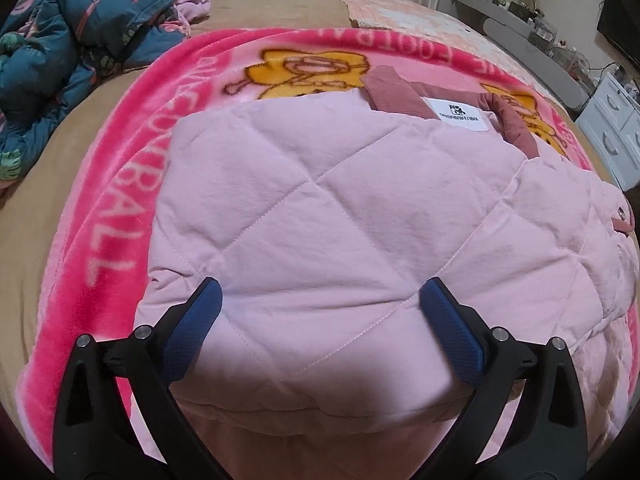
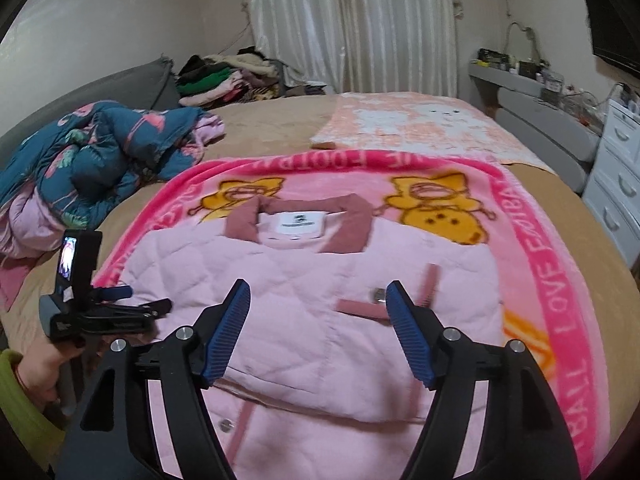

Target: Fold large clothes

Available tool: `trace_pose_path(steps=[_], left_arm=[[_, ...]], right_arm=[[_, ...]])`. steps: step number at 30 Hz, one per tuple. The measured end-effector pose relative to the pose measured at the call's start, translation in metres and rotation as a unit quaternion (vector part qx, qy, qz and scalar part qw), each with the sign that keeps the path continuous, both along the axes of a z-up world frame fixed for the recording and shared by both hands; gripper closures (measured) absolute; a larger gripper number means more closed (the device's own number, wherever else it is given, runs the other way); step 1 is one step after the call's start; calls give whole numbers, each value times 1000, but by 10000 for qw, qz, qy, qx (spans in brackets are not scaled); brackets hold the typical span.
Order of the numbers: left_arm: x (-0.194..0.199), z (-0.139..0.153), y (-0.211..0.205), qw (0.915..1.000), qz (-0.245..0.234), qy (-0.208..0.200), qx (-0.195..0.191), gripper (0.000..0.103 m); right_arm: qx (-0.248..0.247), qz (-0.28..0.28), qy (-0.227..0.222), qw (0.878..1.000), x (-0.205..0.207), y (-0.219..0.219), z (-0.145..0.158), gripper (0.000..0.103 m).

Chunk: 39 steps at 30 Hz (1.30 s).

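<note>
Both grippers, left gripper (image 1: 320,296) and right gripper (image 2: 318,300), gape empty over the puffy, soft, light quilted jacket (image 2: 304,320); best pinched at its hem, opposite the collar (image 2: 298,222).

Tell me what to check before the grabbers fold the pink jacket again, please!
1. Left gripper open: ok, both fingers spread wide over the pink jacket.
2. Right gripper open: ok, nothing between its fingers.
3. Jacket lying flat on the pink blanket: ok, its sides look folded in, collar at the far end.
4. Strap with the snap tucked away: not ok, it lies loose on top.
5. Near hem neat: cannot tell, the grippers hide part of it.
6. Other clothes out of the way: ok, the blue flowery bundle sits apart, on the left.
</note>
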<state>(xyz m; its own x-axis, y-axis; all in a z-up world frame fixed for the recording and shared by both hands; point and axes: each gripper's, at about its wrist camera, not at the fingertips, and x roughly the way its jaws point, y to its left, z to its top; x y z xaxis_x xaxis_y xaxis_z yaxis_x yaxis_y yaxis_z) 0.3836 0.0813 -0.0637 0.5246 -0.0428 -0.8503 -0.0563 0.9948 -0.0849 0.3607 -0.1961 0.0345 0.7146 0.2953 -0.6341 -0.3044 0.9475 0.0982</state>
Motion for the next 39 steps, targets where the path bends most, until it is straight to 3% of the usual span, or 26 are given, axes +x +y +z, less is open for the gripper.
trace_pose_path(steps=[6,13,17,22,29,39], left_arm=[[0,-1,1,10000,-18,-27,-51,8],[1,-1,2,10000,-30,-78,-39,8],[1,-2,-1,9999,-33,-109,22,8],[0,-2,-1,9999,-24,-129,37,8],[-3,0,-1,9999,-26,-147,13,8],[-13,10,0,9998,5,-170,-55,9]], right_arm=[[-168,225,454,9986,24,33,-26,30],[-346,-56,1031,9940,43,27,-80,30],[-361,-60,1012,9942,44,25,-94,29],[-566,-123,941,9939,40,31,-95,26],[-482,-224,912,9944,29,24,-84,12],[-465,-254,776,9956,6,19,-75,5]])
